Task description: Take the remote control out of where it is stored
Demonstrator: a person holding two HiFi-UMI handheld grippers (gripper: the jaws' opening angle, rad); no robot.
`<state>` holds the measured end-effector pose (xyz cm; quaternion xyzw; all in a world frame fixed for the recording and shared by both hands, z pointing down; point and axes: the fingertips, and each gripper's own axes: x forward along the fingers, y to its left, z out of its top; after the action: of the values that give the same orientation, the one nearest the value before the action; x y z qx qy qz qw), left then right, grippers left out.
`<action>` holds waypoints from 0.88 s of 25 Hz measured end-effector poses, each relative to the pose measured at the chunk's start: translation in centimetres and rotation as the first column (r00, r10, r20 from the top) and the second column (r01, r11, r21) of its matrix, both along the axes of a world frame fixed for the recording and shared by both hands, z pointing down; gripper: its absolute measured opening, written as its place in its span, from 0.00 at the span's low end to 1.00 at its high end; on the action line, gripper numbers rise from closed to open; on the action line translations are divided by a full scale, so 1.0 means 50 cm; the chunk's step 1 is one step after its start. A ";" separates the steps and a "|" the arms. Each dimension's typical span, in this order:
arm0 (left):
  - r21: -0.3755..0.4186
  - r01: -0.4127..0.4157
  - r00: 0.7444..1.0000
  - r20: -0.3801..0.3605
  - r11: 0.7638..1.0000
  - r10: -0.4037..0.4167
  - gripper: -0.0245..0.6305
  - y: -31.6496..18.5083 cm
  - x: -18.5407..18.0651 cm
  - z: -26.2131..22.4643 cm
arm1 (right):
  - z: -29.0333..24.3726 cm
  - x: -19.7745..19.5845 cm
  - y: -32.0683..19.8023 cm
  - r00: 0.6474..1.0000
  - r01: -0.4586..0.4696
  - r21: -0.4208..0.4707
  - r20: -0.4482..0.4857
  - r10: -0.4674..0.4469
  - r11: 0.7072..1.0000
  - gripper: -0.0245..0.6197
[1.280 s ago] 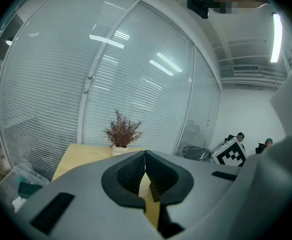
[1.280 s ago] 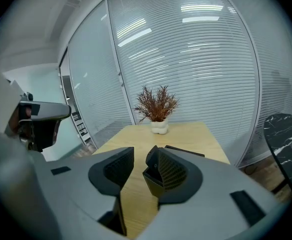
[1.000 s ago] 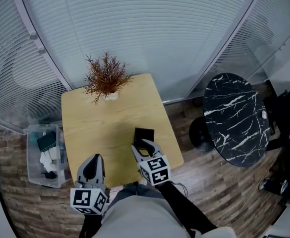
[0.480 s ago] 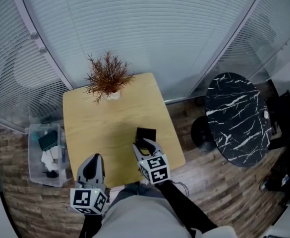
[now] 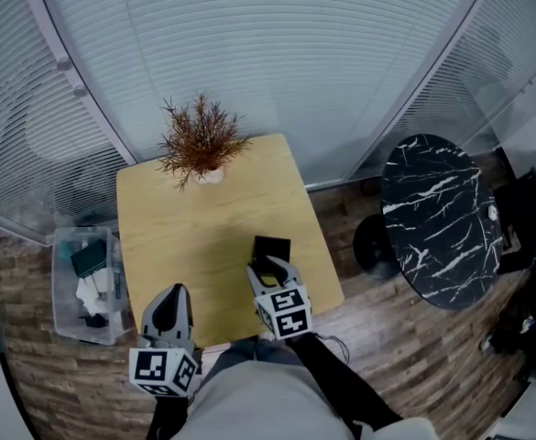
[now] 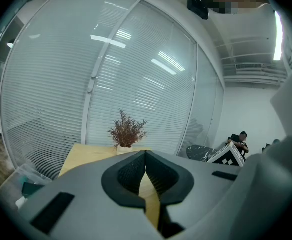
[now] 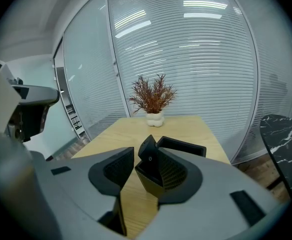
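A black remote control (image 7: 148, 156) stands tilted in a small black open-top holder (image 7: 146, 183) on the wooden table (image 5: 185, 236). My right gripper (image 7: 145, 158) is open with its jaws on either side of the holder and remote. The right pad (image 7: 173, 174) sits against the holder; the left pad (image 7: 117, 168) is apart from it. In the head view the right gripper (image 5: 266, 267) is over the table's near right part. My left gripper (image 5: 170, 296) hovers at the table's near edge, shut with nothing in it (image 6: 145, 156).
A second black open tray (image 7: 181, 145) lies just beyond the holder (image 5: 269, 246). A dried plant in a white pot (image 5: 199, 145) stands at the table's far edge. A clear bin (image 5: 84, 287) sits on the floor left; a black marble table (image 5: 432, 218) stands right.
Hardly anything has changed; both grippers hold their places and the head view has shifted very slightly.
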<state>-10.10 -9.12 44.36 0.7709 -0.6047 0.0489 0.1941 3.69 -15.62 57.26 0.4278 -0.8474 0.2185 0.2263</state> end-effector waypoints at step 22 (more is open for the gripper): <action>-0.002 -0.003 1.000 0.000 1.000 0.003 0.05 -0.012 -0.011 -0.001 | 0.005 0.007 -0.027 0.995 -0.060 0.047 -0.074 0.064 0.997 0.24</action>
<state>-10.67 -9.71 44.31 0.7717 -0.6034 0.0498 0.1948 4.06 -16.96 57.50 0.4668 -0.8292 0.1899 0.2417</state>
